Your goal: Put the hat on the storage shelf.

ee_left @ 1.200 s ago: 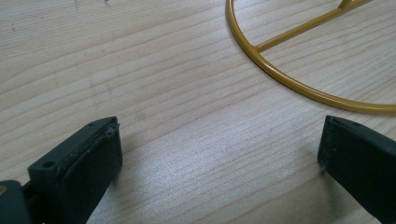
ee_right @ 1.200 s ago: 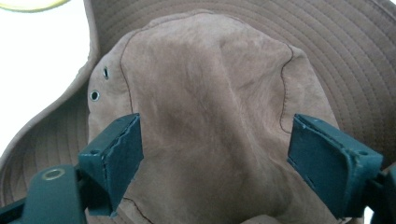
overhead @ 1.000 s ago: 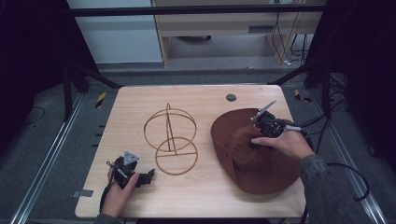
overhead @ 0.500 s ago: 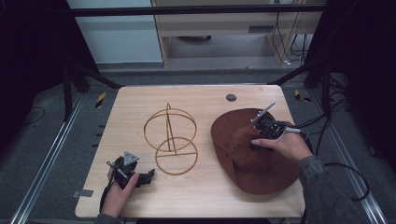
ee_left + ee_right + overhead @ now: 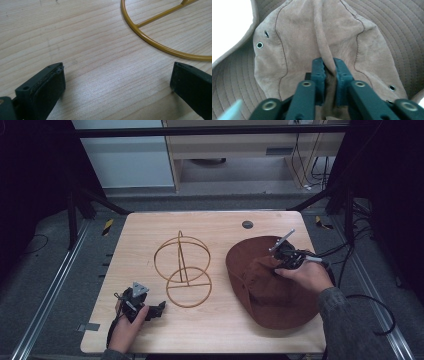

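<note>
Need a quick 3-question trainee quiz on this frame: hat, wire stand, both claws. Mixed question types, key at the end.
1. True or false: the right claw is shut on a fold of the brown hat.
2. Multiple choice: where does the left claw stand? A) clamped on the wire stand; B) open over bare table, near the stand's base ring; C) holding the hat's brim.
3. Short answer: which part of the hat is pinched, crown or brim?

Key:
1. True. Its jaws have just been closing and now pinch a ridge of fabric between them.
2. B. The jaws stand wide apart with wood between them.
3. The crown; the stitched brim lies around it.
</note>
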